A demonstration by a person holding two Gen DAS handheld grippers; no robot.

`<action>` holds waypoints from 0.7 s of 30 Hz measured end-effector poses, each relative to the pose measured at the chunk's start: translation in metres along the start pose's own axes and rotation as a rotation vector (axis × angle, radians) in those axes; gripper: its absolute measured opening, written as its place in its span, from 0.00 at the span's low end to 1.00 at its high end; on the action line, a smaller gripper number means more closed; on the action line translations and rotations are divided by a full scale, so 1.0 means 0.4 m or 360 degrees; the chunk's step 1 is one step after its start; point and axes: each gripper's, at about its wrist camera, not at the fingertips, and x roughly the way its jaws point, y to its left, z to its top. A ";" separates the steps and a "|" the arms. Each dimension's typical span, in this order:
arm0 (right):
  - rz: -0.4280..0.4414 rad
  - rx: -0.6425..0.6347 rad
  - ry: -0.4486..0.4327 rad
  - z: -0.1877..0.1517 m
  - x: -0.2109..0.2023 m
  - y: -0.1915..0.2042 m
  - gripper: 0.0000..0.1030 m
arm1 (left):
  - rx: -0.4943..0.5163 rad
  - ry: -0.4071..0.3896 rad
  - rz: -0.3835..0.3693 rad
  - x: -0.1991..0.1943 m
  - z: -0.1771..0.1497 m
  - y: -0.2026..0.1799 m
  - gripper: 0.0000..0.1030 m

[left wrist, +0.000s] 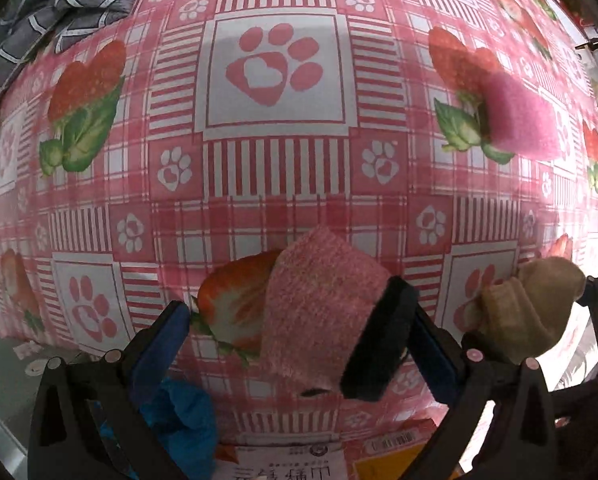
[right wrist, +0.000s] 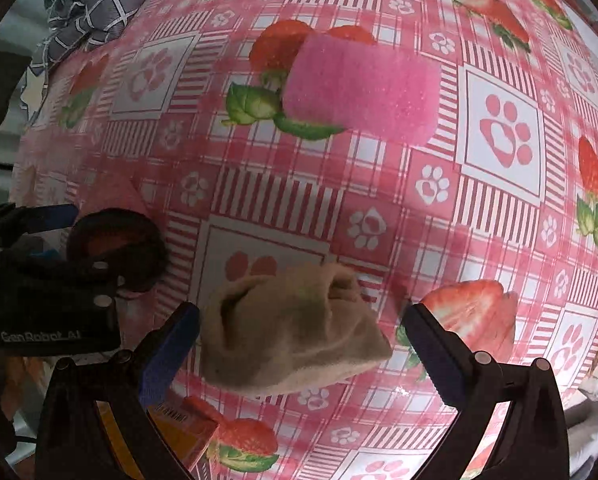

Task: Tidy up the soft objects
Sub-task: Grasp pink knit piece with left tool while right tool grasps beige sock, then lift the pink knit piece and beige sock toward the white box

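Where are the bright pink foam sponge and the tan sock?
bright pink foam sponge point(right wrist: 359, 88), right wrist view, middle of its top face.
tan sock point(right wrist: 291, 332), right wrist view, middle of its bunched body.

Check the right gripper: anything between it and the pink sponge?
Only the tan sock. It sits between the open fingers of the right gripper, with the pink sponge further ahead on the tablecloth. The cloth between sock and sponge is bare.
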 end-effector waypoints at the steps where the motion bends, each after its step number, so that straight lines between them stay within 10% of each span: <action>1: -0.0008 0.0002 0.0003 0.008 0.005 0.003 1.00 | 0.0001 -0.0002 -0.0001 0.006 0.003 0.003 1.00; 8: -0.0196 -0.0093 0.0074 0.050 0.053 0.076 1.00 | -0.0019 -0.0010 0.0003 0.004 -0.002 0.003 1.00; 15: -0.0097 0.0065 0.0057 0.063 0.013 0.033 0.87 | -0.0037 -0.0007 -0.0002 -0.020 -0.006 -0.008 0.95; 18: -0.0101 0.0041 0.0012 0.060 -0.013 0.024 0.69 | 0.0032 -0.0042 -0.0009 -0.042 -0.017 -0.034 0.82; 21: -0.0053 0.0065 -0.0033 0.031 -0.052 0.001 0.46 | 0.0121 -0.0097 -0.0028 -0.067 -0.027 -0.063 0.47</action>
